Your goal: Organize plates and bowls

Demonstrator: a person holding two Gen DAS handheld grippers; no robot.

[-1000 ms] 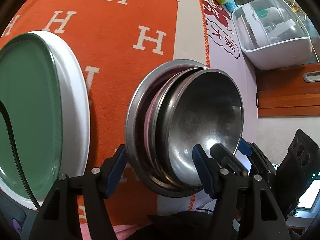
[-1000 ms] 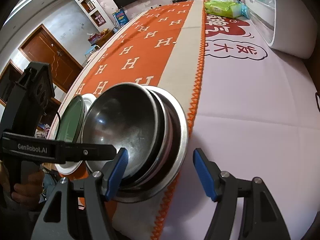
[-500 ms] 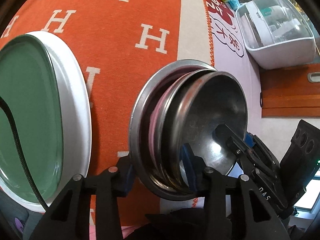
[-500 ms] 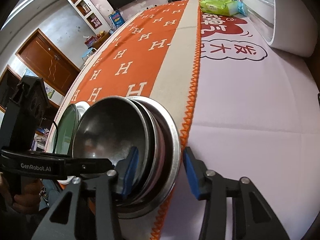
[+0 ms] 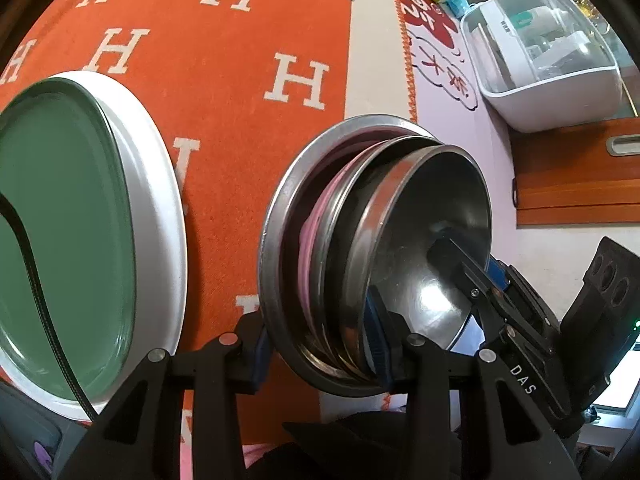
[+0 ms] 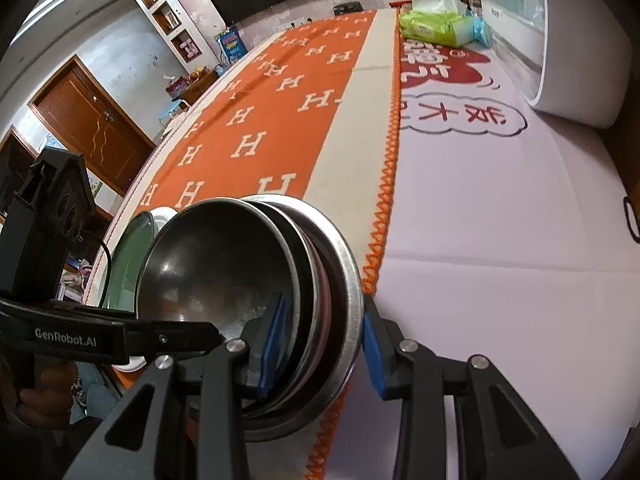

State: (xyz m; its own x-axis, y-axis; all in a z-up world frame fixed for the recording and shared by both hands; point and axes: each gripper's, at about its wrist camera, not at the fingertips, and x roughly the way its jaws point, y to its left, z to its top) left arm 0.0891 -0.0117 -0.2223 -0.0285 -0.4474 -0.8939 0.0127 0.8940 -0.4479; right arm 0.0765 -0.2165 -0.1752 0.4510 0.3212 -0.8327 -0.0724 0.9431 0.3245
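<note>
Hand-held gripper pair [image 5: 320, 354] [image 6: 322, 354] — clamping one nested stack [image 5: 340, 280], right closing; one green plate [image 5: 60, 240]

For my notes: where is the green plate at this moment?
In the left wrist view the green plate lies at the far left on the orange cloth, nested in a white plate, apart from the stack of metal bowls.

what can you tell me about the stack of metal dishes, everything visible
The stack of metal dishes nests several round steel pieces: a wide flat-rimmed outer plate, a pink rim peeking between the layers, and a deep shiny bowl on top. It sits on the orange blanket, near its zigzag edge and beside the green plate. The left tool and right tool each straddle its rim on opposite sides; the right's jaws are closing.
</note>
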